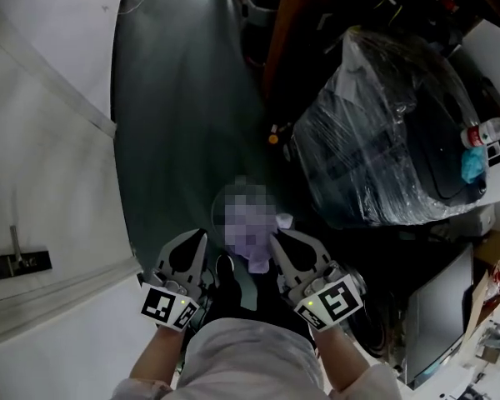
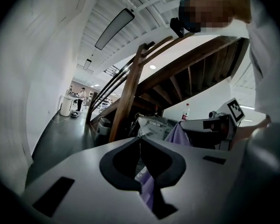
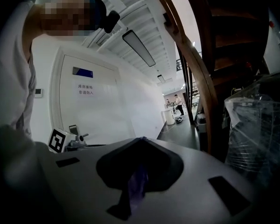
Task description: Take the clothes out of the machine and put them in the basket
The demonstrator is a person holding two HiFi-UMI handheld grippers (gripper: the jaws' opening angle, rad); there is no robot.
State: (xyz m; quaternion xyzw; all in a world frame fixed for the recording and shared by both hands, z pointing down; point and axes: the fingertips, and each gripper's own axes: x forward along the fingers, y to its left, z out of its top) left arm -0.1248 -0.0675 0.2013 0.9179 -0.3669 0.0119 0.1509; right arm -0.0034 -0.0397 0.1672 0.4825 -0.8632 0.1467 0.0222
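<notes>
A lilac garment hangs between my two grippers, low in the head view and close to the person's body. My left gripper is shut on one part of it; the cloth shows pinched between its jaws in the left gripper view. My right gripper is shut on another part, and the cloth sits between its closed jaws in the right gripper view. From the left gripper view the right gripper stands close by with the garment draped at it. No machine or basket can be made out.
A bulky plastic-wrapped load stands to the right with a water bottle beside it. A wooden stair post rises ahead. A white door is on the left. Dark floor runs forward between them.
</notes>
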